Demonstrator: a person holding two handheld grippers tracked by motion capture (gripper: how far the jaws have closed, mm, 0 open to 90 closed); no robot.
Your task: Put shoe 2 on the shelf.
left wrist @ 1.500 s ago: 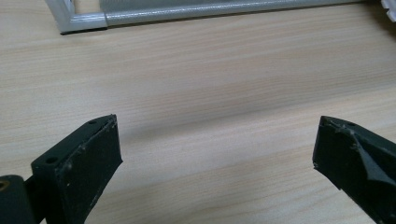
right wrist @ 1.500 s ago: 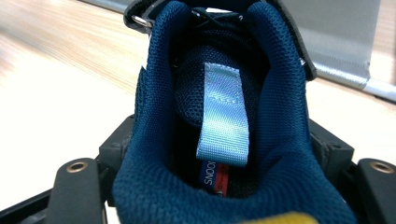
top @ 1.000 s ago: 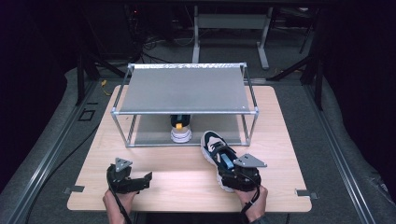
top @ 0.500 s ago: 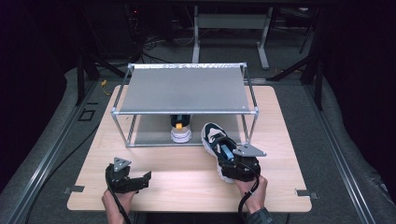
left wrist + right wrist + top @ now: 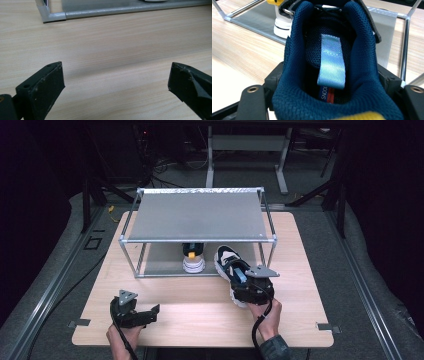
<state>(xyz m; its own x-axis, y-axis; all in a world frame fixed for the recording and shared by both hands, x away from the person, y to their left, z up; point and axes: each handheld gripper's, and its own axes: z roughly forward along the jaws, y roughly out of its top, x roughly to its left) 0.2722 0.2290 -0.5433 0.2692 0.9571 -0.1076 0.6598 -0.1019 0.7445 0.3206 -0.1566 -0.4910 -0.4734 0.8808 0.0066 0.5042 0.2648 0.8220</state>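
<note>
Sneaker (image 5: pixel 231 266) clamped in right gripper (image 5: pixel 252 290) jaws beside rack (image 5: pixel 198 216); left gripper (image 5: pixel 134 314) jaws apart.

You are working in a lab or test room, not a home: your wooden table (image 5: pixel 300 250) sits alone on grey carpet (image 5: pixel 360 270) in a dark space, with metal brackets (image 5: pixel 326 326) fixing its edge. Behind it you can see bare metal stand legs (image 5: pixel 280 165) and loose cables (image 5: pixel 165 167) on the floor, and a floor rail (image 5: pixel 45 290) runs along your left. On the table stands a plain metal-frame rack (image 5: pixel 200 215) with a grey shelf, set up like a trial prop
</note>
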